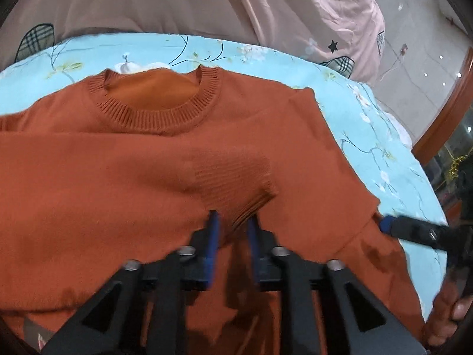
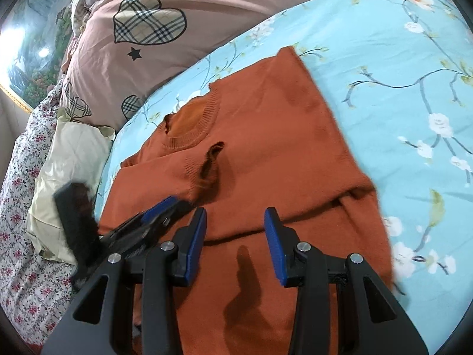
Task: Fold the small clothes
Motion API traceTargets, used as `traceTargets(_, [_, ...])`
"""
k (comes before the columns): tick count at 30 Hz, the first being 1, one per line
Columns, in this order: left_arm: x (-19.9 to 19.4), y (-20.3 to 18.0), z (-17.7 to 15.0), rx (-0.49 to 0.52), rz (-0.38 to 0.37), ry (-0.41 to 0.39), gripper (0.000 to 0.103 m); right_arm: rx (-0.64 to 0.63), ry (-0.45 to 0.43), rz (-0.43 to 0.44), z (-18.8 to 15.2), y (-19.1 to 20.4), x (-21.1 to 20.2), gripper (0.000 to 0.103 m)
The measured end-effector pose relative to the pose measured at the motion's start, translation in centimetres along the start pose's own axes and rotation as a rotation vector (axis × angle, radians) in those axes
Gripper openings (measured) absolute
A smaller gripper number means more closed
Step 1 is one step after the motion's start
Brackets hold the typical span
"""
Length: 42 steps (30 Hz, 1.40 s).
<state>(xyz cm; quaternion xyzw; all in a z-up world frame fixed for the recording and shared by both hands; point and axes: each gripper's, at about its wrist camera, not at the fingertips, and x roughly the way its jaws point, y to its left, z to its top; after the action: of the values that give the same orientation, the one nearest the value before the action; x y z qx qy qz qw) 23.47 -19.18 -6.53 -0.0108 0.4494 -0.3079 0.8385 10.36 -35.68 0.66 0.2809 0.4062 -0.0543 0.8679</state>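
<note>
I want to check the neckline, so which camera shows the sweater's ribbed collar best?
The left wrist view: the ribbed collar faces the camera, large and centred. The right wrist view shows it smaller, off to the side at an angle.

Orange sweater point(image 1: 266, 124) on floral sheet point(image 1: 369, 124) — ribbed cuff point(image 1: 236, 186) between left gripper point(image 1: 232, 227) fingers point(image 1: 213, 236).

I see a bed under a blue floral sheet point(image 2: 384, 59), a pink quilt point(image 1: 207, 9) with plaid hearts behind it, a cream pillow point(image 2: 68, 177), glossy tiled floor point(image 1: 419, 44) and a wooden frame point(image 1: 443, 112).
</note>
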Motion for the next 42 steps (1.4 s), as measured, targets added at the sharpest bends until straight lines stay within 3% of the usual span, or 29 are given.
traceTargets(1, [-0.8,0.2,-0.3,0.004,0.007,-0.010,0.049,0.000,0.005,0.009,0.1,0.4,0.5,0.044])
traceTargets(3, [-3.1,0.6,-1.4,0.012,0.052,-0.050,0.062,0.003,0.025,0.013,0.2,1.1,2.0,0.049])
traceTargets(7, [-7.7,3.7,-3.7,-0.061,0.148,-0.103,0.066,-0.006,0.047,-0.005,0.6,2.4,5.1,0.050])
traceTargets(12, [-13.1,11.2,-7.6,-0.293,0.404,-0.161,0.073,-0.018,0.064,-0.037,1.5,3.3,9.2,0.050])
traceTargets(14, [-14.9,14.1,-8.9,-0.389,0.449,-0.181,0.073,-0.040,0.067,-0.053,1.8,3.8,10.5,0.033])
traceTargets(15, [-15.3,15.1,-9.4,-0.418,0.463,-0.183,0.073,-0.047,0.075,-0.055,2.1,4.0,10.9,0.007])
traceTargets(17, [-15.7,17.0,-10.1,-0.459,0.502,-0.166,0.073,-0.067,0.058,-0.024,2.9,5.0,10.6,0.008])
traceTargets(21, [-14.9,18.7,-10.3,-0.504,0.483,-0.140,0.073,-0.136,-0.083,0.043,4.6,7.1,4.7,0.008])
traceTargets(25, [-13.0,19.0,-8.3,-0.469,0.501,-0.115,0.072,-0.106,-0.197,-0.017,5.0,4.5,-0.7,0.008])
traceTargets(28, [-12.4,19.1,-7.2,-0.437,0.515,-0.116,0.063,-0.051,-0.182,-0.114,4.8,0.3,-1.5,0.008])
traceTargets(31, [-11.8,18.4,-7.0,-0.381,0.552,-0.096,0.055,-0.006,-0.115,-0.151,3.9,-2.8,-0.1,0.008])
traceTargets(35, [-12.2,18.1,-7.0,-0.363,0.593,-0.125,0.051,-0.034,-0.044,-0.184,2.5,-3.3,1.8,0.008])
traceTargets(38, [-12.7,18.5,-7.4,-0.400,0.579,-0.135,0.051,-0.057,-0.012,-0.221,2.4,-3.1,2.1,0.009])
traceTargets(42, [-12.8,19.0,-7.7,-0.425,0.543,-0.136,0.053,-0.121,-0.087,-0.281,2.5,-1.0,-0.3,0.023])
